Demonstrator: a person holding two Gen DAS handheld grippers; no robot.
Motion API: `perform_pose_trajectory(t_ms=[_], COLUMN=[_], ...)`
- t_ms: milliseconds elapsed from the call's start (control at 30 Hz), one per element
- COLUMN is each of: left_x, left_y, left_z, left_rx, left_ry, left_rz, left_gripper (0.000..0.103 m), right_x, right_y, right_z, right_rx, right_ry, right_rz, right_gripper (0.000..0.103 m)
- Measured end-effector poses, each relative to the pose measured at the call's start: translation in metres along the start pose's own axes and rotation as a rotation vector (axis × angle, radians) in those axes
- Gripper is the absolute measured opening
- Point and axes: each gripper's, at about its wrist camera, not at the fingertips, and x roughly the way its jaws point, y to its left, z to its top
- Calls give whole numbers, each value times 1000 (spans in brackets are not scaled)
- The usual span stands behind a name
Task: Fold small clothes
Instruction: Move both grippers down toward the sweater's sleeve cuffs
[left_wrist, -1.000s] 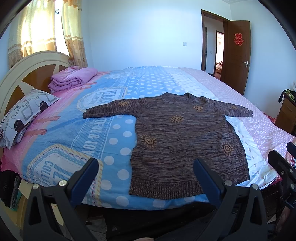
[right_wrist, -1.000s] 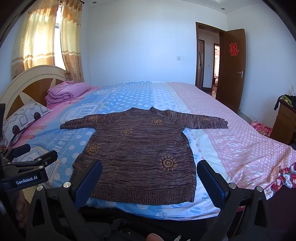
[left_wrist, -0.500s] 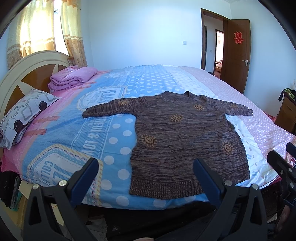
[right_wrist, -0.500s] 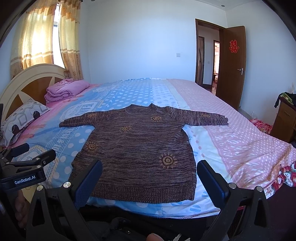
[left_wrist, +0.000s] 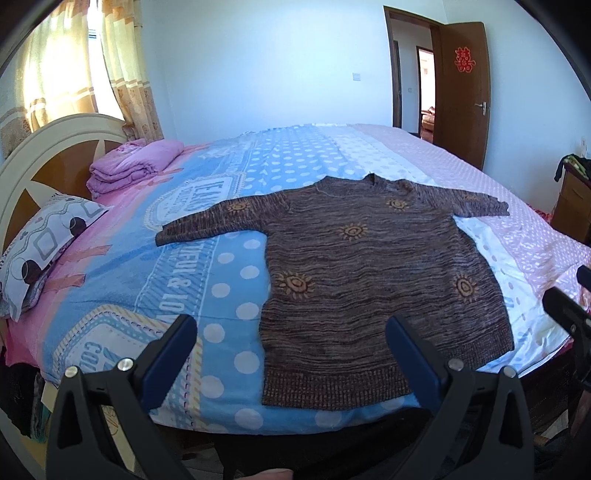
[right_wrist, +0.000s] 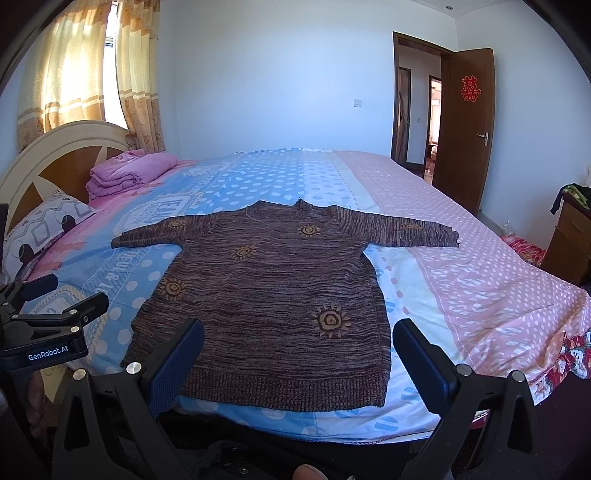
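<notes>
Brown knit sweater (left_wrist: 373, 280) lies flat on the bed (left_wrist: 229, 266), face up, both sleeves spread out to left and right, hem at the near edge of the mattress, collar toward the far side. No fold made yet. Left gripper (left_wrist: 291, 354) hovers off the near bed edge, jaws spread wide, nothing held; its span covers the sweater's left hem corner. Right gripper (right_wrist: 299, 354) likewise wide open and empty, lined up over the middle-to-right part of the hem. Neither touches the cloth. Folded pink blanket (right_wrist: 129, 171) and patterned pillow (right_wrist: 44, 229) sit far left by the headboard, well apart from the work. Risks, judged: knit looks thick and loose, so a pinch at the hem may take only the top layer and the back layer will drag and bunch. Hem lies right at the mattress edge, so a pull toward the near side could slide the whole garment off the bed. Uneven lift between the two grippers would skew the fold line. Bedspread is soft, so a deep pinch may catch it along with the sweater
</notes>
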Motion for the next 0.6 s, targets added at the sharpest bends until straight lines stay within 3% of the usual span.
perform_pose_trajectory(t_ms=[600], left_x=[65], left_y=[-6], left_z=[39], left_rx=[80], left_ry=[29], left_rz=[73], left_gripper=[103], right_x=[83], right_y=[-17], right_z=[18], right_rx=[-38], right_ry=[56], right_rz=[-11], right_gripper=[102])
